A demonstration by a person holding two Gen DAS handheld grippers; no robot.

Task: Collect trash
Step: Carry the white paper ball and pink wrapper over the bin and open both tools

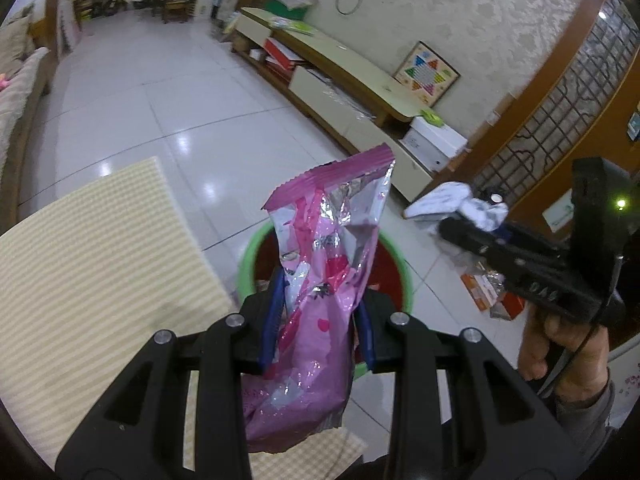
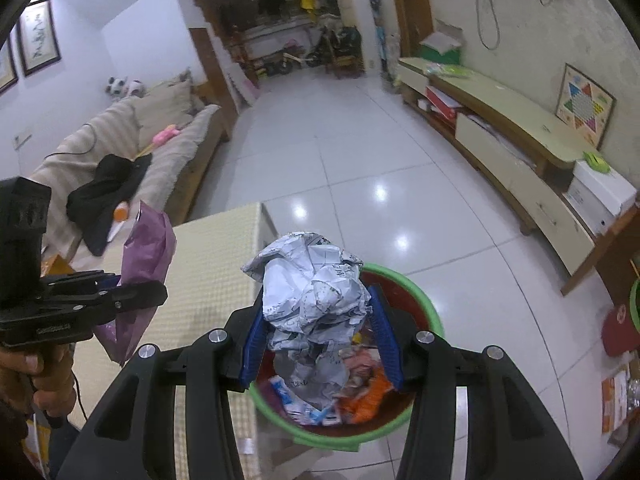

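Both grippers carry trash over a green-rimmed bin.

The left gripper (image 1: 318, 312) has its jaws clamped on a pink foil wrapper (image 1: 324, 264), held upright above the bin (image 1: 250, 256) beside the yellow-checked table (image 1: 92, 248). The right gripper (image 2: 320, 332) has its jaws pressed against a crumpled ball of printed paper (image 2: 316, 292), right over the bin (image 2: 424, 300), which already holds wrappers. More scraps (image 1: 486, 288) lie on the tiled floor (image 1: 168, 92) nearby.
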